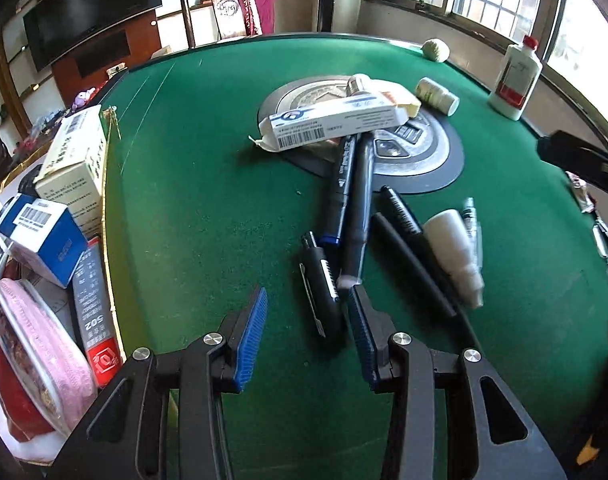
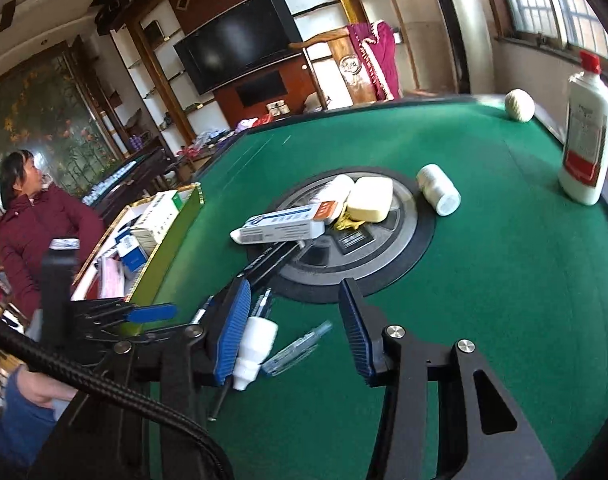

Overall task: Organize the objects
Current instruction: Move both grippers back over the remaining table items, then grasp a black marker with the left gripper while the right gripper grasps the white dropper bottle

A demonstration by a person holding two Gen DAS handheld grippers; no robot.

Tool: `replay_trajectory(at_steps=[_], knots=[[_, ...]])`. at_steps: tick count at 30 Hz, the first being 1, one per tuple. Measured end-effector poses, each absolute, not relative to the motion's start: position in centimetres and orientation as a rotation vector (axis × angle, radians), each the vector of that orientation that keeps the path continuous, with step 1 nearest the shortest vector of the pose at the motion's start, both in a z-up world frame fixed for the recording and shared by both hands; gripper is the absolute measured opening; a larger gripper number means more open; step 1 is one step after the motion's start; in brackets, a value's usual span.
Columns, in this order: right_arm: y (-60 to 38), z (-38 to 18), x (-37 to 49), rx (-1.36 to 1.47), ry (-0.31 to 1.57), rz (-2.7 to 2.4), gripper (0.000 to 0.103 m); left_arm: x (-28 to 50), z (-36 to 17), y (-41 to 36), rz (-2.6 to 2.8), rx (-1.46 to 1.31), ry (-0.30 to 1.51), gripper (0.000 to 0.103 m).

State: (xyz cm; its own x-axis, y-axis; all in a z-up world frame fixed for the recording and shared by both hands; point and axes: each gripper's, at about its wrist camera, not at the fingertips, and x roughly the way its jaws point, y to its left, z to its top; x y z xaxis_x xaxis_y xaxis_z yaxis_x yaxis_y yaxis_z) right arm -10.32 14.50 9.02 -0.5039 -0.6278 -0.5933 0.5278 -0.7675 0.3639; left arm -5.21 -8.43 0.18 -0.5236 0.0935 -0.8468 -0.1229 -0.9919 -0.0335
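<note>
Left tongs [image 1: 308, 304] and right tongs [image 2: 294, 296] hang apart and empty over the green desk [image 1: 192, 208], black pens [image 1: 354, 216] heaped just short of its round centre plate [image 1: 436, 160]; only the right view shows a woman [image 2: 36, 216] beyond the box tray [image 2: 172, 240]

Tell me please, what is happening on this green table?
A person is tidying small items with two handheld claws. Both the left claw and the right claw are open and hold nothing. Pens, a white dropper bottle and a long carton lie loose on the green table; the box at its edge already holds several cartons.
</note>
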Motion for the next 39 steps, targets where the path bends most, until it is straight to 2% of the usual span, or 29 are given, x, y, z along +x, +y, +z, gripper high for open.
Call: replay_trajectory(at_steps=[3, 5, 6, 10, 15, 17, 20, 21, 22, 23, 25, 30, 39], knots=[[14.2, 8.3, -9.8, 0.977, -0.141, -2.244, 0.032, -5.7, 0.2, -7.9, 2.664, -1.423, 0.109, 0.028], [12.9, 7.6, -9.3, 1.008, -0.073, -2.233, 0.018, -6.4, 0.1, -8.0, 2.671, -1.424, 0.105, 0.026], [12.4, 7.2, -9.1, 1.025, -0.047, -2.236, 0.016, -6.5, 0.1, -8.2, 2.686, -1.414, 0.094, 0.026], [10.1, 5.4, -8.6, 1.102, 0.041, -2.211, 0.017, -6.4, -0.1, -8.1, 2.703, -1.383, 0.108, 0.026], [8.7, 3.7, -9.6, 1.217, 0.038, -2.17, 0.018, -6.4, -0.1, -8.0, 2.695, -1.377, 0.119, 0.026], [8.2, 3.3, -9.7, 1.235, 0.056, -2.172, 0.026, -6.6, -0.3, -7.8, 2.696, -1.373, 0.126, 0.026], [7.4, 2.5, -9.7, 1.264, 0.09, -2.163, 0.029, -6.6, -0.3, -7.7, 2.702, -1.366, 0.132, 0.026], [7.4, 2.5, -9.5, 1.237, 0.101, -2.182, 0.029, -6.5, -0.3, -7.7, 2.704, -1.36, 0.133, 0.025], [7.4, 2.7, -9.3, 1.219, 0.12, -2.185, 0.026, -6.4, -0.2, -7.7, 2.7, -1.353, 0.128, 0.014], [7.6, 2.8, -9.3, 1.213, 0.121, -2.189, 0.025, -6.2, -0.2, -7.5, 2.695, -1.348, 0.13, 0.012], [8.4, 3.3, -9.2, 1.195, 0.082, -2.194, 0.024, -6.0, -0.1, -7.3, 2.701, -1.343, 0.155, 0.012], [10.1, 4.5, -9.5, 1.163, -0.004, -2.206, 0.024, -5.8, 0.6, -7.9, 2.687, -1.315, 0.075, 0.012], [10.0, 5.7, -9.0, 1.102, -0.027, -2.222, 0.023, -4.8, 3.0, -9.8, 2.737, -1.192, -0.061, 0.012]])
